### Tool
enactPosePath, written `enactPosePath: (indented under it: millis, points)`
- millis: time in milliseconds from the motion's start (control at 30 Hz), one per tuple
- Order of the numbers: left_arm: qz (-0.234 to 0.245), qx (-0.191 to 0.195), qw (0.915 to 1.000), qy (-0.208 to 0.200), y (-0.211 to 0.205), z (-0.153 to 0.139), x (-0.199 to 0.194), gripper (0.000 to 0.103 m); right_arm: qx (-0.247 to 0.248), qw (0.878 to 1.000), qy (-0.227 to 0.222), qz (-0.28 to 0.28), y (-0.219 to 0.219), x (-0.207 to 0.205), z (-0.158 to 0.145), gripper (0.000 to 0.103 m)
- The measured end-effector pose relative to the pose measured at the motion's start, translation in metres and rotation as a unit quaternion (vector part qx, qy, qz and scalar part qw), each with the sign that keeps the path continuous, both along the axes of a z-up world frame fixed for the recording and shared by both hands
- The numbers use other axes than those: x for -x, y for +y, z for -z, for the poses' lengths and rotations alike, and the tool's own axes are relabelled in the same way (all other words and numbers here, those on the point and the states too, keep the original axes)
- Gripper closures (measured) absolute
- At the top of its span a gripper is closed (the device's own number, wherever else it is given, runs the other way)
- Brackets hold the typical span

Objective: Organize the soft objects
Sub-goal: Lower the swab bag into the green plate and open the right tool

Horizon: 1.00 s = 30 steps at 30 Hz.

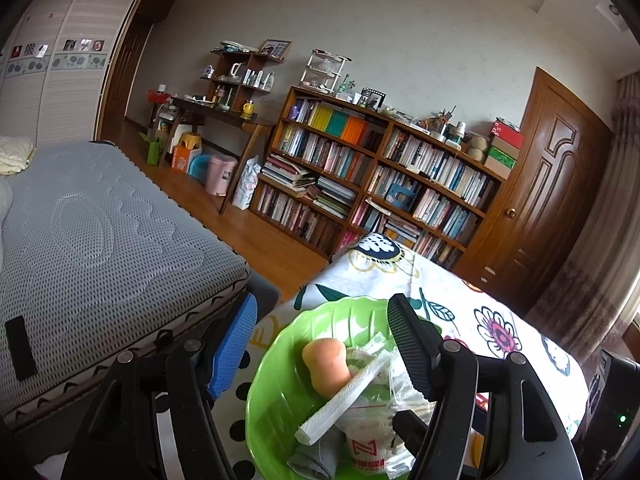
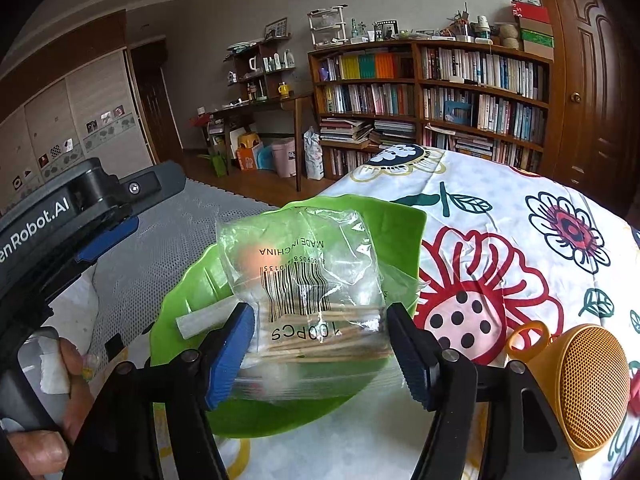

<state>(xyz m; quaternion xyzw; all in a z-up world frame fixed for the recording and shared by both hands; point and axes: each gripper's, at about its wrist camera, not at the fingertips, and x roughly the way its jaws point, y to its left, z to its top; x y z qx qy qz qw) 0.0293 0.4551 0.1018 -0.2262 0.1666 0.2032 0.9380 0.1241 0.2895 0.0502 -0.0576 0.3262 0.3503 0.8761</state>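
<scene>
Right gripper: fingers spread wide either side of a clear plastic bag of wooden cotton swabs printed with a barcode; whether the blue pads press the bag cannot be told. The bag lies over a bright green plastic bowl standing on the worktop's flower-printed cloth. Left gripper: fingers apart and empty, above the same bowl, which holds a peach-coloured gourd-shaped sponge, a rolled white textured cloth leaning across it, and crumpled plastic wrapping. A mustard mesh-fronted round speaker sits just right of the bowl. A hand grips the left device's handle.
</scene>
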Motion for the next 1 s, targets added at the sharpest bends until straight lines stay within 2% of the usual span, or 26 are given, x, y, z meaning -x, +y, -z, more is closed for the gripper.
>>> enactPosePath:
  millis: [300, 1000]
  points:
    - [-0.001, 0.001, 1.0, -0.001, 0.001, 0.001, 0.001, 0.03, -0.002, 1.0, -0.009, -0.006, -0.002, 0.007, -0.008, 0.032]
    - [0.019, -0.015, 0.9997, 0.009, -0.013, 0.001, -0.004, 0.03, -0.039, 0.996, -0.04, 0.066, -0.046, -0.002, -0.036, 0.032]
